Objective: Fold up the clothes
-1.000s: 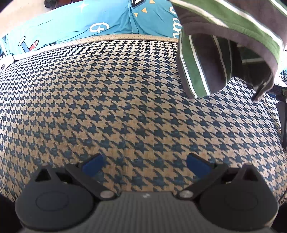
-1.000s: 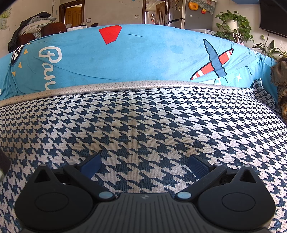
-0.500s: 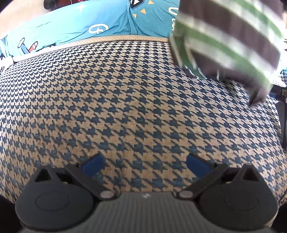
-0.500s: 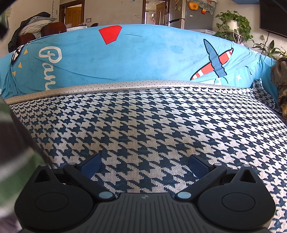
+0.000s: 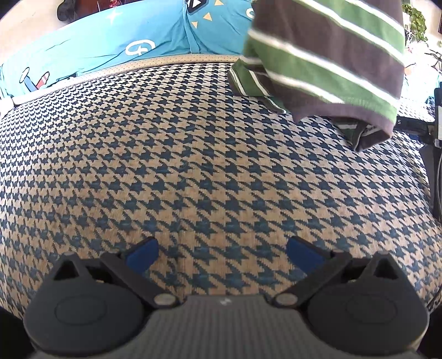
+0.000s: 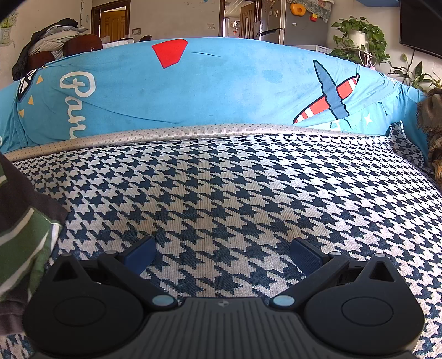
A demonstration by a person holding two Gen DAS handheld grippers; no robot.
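On the left, the left gripper (image 5: 222, 252) hovers low over the blue-and-beige houndstooth woven cover (image 5: 176, 165) of a sofa seat, its two blue-padded fingers spread wide apart with nothing between them. Along the far edge of that seat runs a pale dotted border strip (image 5: 154, 62), and behind it rises the bright turquoise printed backrest cover (image 5: 116, 41) with white lettering and small orange triangles. Toward the far right corner of the seat in the left wrist view, the brown, green and white striped garment (image 5: 326, 52) hangs above the cushion, its dark hem dangling free, while a lower part of it lies on the houndstooth cover near the back edge. In the right wrist view the same striped garment appears only at the left margin, bunched just beside the gripper body. The right gripper (image 6: 222, 255) likewise sits low over the seat, fingers parted wide and empty. Behind the backrest stand a green leafy potted plant (image 6: 359, 36) and a grey refrigerator (image 6: 298, 24).
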